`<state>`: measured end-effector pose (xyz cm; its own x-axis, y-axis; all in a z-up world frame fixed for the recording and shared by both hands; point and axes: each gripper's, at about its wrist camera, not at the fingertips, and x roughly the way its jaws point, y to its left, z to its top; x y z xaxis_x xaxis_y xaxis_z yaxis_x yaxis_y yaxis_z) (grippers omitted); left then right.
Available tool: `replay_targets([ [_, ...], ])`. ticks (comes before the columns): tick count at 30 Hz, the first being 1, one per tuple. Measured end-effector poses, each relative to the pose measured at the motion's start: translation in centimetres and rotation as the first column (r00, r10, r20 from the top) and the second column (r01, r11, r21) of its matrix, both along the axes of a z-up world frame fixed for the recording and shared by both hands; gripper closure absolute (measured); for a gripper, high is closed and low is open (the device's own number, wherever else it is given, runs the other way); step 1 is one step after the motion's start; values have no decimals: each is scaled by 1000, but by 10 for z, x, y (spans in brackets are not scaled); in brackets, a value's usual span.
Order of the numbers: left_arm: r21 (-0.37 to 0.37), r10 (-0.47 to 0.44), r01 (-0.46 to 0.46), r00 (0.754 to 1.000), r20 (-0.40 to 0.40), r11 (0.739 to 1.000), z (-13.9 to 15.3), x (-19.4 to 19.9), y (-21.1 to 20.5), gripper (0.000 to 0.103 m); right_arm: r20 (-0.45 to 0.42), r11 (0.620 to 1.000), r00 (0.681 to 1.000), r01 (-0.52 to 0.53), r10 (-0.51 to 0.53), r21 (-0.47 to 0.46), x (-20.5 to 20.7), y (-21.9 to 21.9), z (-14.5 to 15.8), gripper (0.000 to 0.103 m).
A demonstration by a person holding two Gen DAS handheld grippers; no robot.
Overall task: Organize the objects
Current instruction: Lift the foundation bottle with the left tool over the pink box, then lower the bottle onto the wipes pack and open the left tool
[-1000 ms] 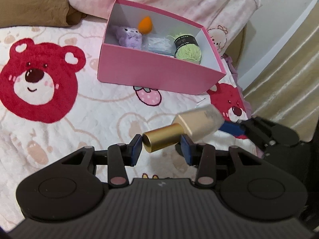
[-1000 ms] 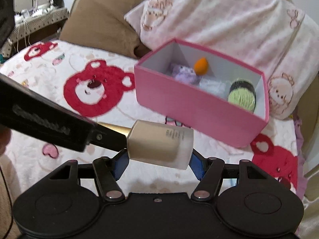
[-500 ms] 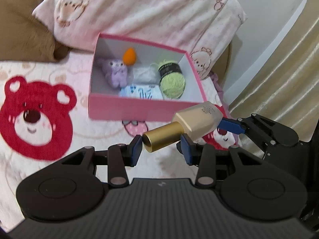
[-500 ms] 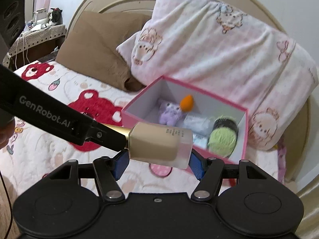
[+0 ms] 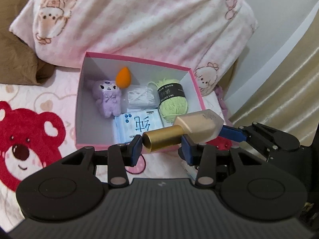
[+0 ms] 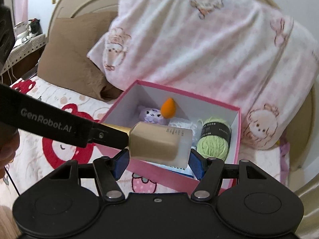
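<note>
A: Where's the bottle [image 5: 196, 126]?
B: Held level by both grippers, low centre of both frames, above the near wall of the pink box [image 5: 95, 141]. Left gripper [image 5: 161, 145] pinches the gold cap [image 5: 162, 140]; right gripper [image 6: 158, 162] clamps the frosted body.
A: Fingers spread?
B: No. Blue pads [image 5: 135, 148] sit against the cap sides on the left, pads [image 6: 120, 163] pressed on the body on the right.
A: Box contents?
B: Purple plush [image 5: 107, 99] and orange sponge [image 5: 123, 78] on the box's left, white bundle [image 5: 140, 97] mid, green yarn [image 5: 172, 102] right, blue packet [image 5: 137, 124] at the front. Pink pillow [image 5: 139, 20] behind it, top of frame.
</note>
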<state>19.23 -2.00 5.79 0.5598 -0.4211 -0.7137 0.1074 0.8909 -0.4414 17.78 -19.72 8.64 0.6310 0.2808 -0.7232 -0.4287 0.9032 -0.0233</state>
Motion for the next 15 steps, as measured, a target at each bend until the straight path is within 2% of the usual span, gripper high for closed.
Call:
replay_targets([
  [9,-32,46,-51,990,-132,998,-64,63,5,62,-174,1000,985,-14,15,9,73,-6,-54,34],
  [15,-17,73,-77,978,-196,997,-101,91,4,63,-306,1000,952,-1,10,29,110,-9,-89,34],
])
